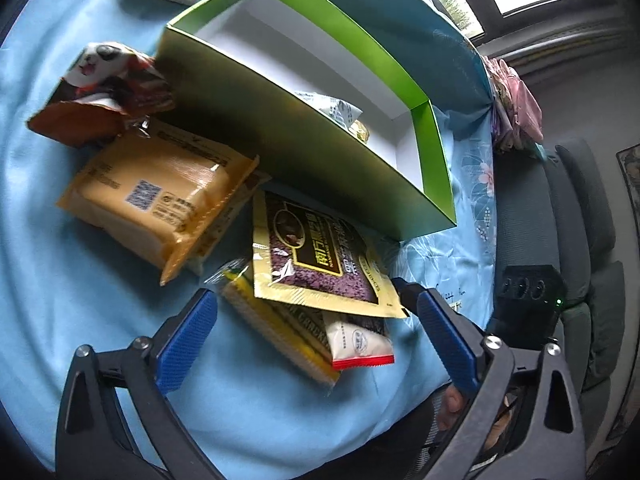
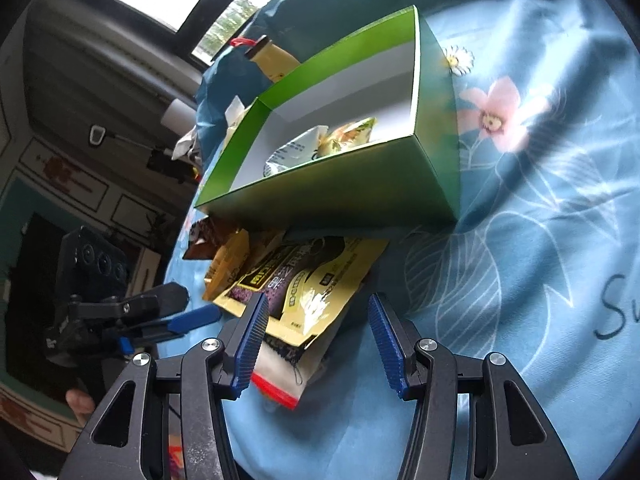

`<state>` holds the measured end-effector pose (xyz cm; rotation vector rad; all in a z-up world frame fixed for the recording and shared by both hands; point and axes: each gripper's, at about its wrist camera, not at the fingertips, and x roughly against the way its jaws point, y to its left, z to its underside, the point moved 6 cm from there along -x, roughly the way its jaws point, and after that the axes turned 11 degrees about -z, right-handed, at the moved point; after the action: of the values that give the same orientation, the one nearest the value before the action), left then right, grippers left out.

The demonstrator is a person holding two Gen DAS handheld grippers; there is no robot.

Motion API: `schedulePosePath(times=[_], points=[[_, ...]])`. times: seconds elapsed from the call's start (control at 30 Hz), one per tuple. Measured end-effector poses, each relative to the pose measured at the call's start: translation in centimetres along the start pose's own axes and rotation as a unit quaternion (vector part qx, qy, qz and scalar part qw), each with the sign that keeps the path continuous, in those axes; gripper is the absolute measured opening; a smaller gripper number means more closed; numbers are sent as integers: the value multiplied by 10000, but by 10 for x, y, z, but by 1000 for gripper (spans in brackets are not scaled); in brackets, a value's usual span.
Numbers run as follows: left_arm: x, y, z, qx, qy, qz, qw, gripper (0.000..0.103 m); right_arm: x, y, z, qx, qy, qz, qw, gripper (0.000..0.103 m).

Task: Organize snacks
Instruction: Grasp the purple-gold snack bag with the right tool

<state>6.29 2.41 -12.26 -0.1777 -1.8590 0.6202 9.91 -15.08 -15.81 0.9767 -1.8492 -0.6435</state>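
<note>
Several snack packets lie on the blue cloth (image 1: 60,300) just outside the near wall of the green box (image 1: 304,148), and two small packets (image 2: 320,146) are already inside it. The step in hand looks like picking the next one: the purple sachet (image 1: 320,260), topmost of the heap, leaning against that wall with a white packet (image 1: 360,346) and a yellow cracker pack (image 1: 280,328) beneath it.

To do it well, take the sachet alone by its free edge farthest from the box, so the packets under it stay put. Lift it clear of the wall before carrying it over, since the light cardboard could be pushed along.

Left gripper (image 1: 316,304) stands wide open, a pad either side of the heap, touching nothing. Right gripper (image 2: 316,320) is about half open; the sachet's near corner lies between its pads, not pinched.
</note>
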Motion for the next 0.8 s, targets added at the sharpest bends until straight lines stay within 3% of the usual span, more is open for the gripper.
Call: schedulePosePath(times=[0.1, 0.23, 0.47, 0.57, 0.8], points=[[-4, 1, -3, 24, 24, -14, 10000, 88, -4, -3, -4, -64, -25, -67, 10000, 54], [-6, 5, -8, 150, 7, -2, 9999, 85, -11, -5, -10, -98, -29, -84, 9999, 54], [0, 11, -9, 185, -50, -59, 9998, 59, -15, 1, -17, 246, -81, 113, 9996, 32], [2, 10, -11, 179, -83, -82, 9998, 59, -15, 3, -19, 326, -71, 177, 9993, 32], [-3, 8, -15, 227, 31, 45, 9997, 59, -22, -7, -19, -74, -2, -180, 9998, 32]])
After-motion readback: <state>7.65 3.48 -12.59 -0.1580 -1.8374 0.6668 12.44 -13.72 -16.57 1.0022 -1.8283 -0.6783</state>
